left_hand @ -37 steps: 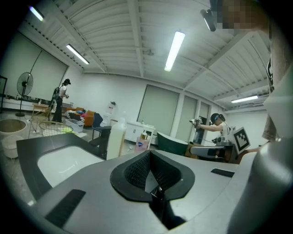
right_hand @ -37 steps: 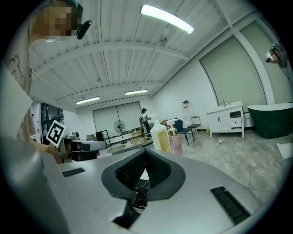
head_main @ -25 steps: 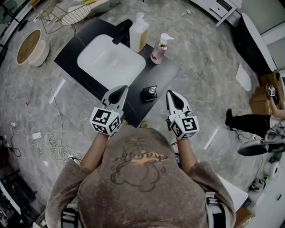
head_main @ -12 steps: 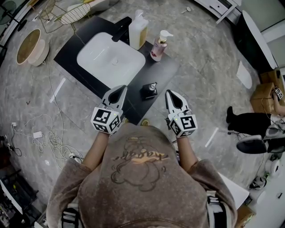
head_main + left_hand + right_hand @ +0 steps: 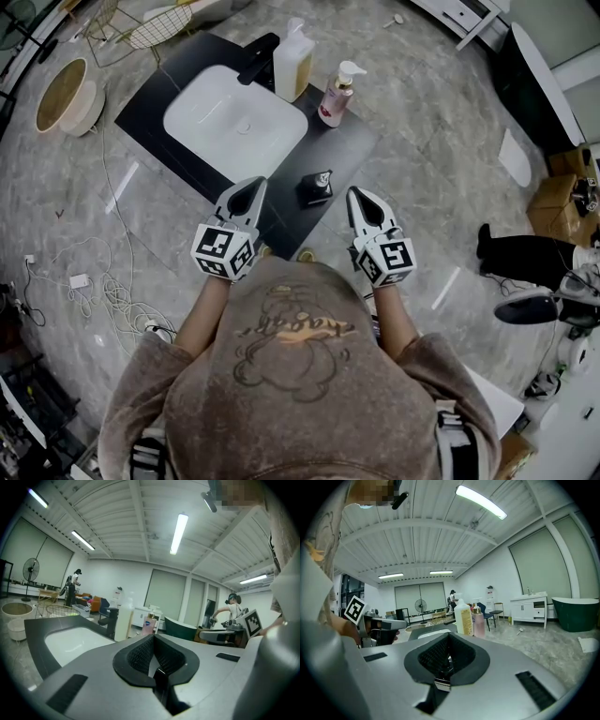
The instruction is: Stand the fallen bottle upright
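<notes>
Head view: black surface (image 5: 349,141) with a white sink (image 5: 192,131) set in it; dark tap (image 5: 258,58) at the sink's far rim

Small dark bottle (image 5: 316,189): on the surface near its front edge, to the right of the sink, apart from it. It looks upright, pump head on top; from this steep angle I cannot be fully sure

Large pump bottle (image 5: 292,64) with yellowish fill: upright, just beside the tap. Pink pump bottle (image 5: 336,97): upright, just to its right

Left claw (image 5: 251,186): jaws pressed together, nothing between them; tip over the front edge of the surface, left of the small dark bottle, not touching it

Right claw (image 5: 358,194): jaws together, empty; tip to the right of the small dark bottle, also clear of it

The bottle sits between the two claw tips, nearer neither by much
</notes>
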A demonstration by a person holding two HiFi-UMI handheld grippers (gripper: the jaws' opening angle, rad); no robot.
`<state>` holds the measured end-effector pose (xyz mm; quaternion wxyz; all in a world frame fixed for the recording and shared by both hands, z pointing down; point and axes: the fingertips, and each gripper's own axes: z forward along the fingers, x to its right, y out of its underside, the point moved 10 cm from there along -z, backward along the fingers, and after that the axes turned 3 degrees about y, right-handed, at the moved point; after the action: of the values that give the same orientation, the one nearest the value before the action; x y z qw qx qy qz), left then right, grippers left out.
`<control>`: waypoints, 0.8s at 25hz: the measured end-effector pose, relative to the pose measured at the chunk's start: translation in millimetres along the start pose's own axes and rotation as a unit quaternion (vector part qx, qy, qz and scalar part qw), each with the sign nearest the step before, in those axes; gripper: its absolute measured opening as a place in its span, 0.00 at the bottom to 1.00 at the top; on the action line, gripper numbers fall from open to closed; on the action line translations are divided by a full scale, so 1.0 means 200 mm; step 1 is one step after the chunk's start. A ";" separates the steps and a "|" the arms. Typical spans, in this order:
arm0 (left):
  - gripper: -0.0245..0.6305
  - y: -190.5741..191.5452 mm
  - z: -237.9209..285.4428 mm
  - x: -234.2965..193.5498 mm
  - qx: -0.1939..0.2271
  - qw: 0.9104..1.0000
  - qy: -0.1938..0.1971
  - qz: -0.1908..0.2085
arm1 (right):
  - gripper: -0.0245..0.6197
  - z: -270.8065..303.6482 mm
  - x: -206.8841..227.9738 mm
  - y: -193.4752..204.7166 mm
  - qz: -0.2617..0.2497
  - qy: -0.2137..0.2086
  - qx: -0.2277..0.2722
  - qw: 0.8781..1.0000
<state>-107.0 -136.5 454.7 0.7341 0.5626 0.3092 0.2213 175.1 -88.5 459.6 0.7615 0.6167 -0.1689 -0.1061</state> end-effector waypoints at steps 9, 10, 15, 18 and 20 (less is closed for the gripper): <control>0.07 0.00 -0.03 0.00 -0.001 1.000 -0.003 0.000 | 0.04 0.01 -0.01 -0.01 -0.013 -0.025 -0.009 1.000; 0.07 0.00 -0.03 0.00 -0.001 1.000 -0.003 -0.001 | 0.04 0.01 -0.01 -0.02 -0.013 -0.026 -0.010 1.000; 0.07 0.01 -0.05 0.00 -0.001 1.000 -0.007 -0.004 | 0.04 0.01 -0.03 -0.01 -0.017 -0.037 -0.013 0.999; 0.07 0.02 -0.06 0.00 0.000 1.000 -0.006 -0.006 | 0.04 0.01 -0.03 -0.01 -0.019 -0.045 -0.016 0.999; 0.07 0.01 -0.06 0.00 0.002 1.000 -0.007 -0.007 | 0.04 0.02 -0.02 -0.02 -0.021 -0.049 -0.018 0.998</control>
<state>-116.1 -127.7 455.4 0.7364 0.5634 0.3088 0.2119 169.7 -90.7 455.9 0.7606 0.6005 -0.1915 -0.1554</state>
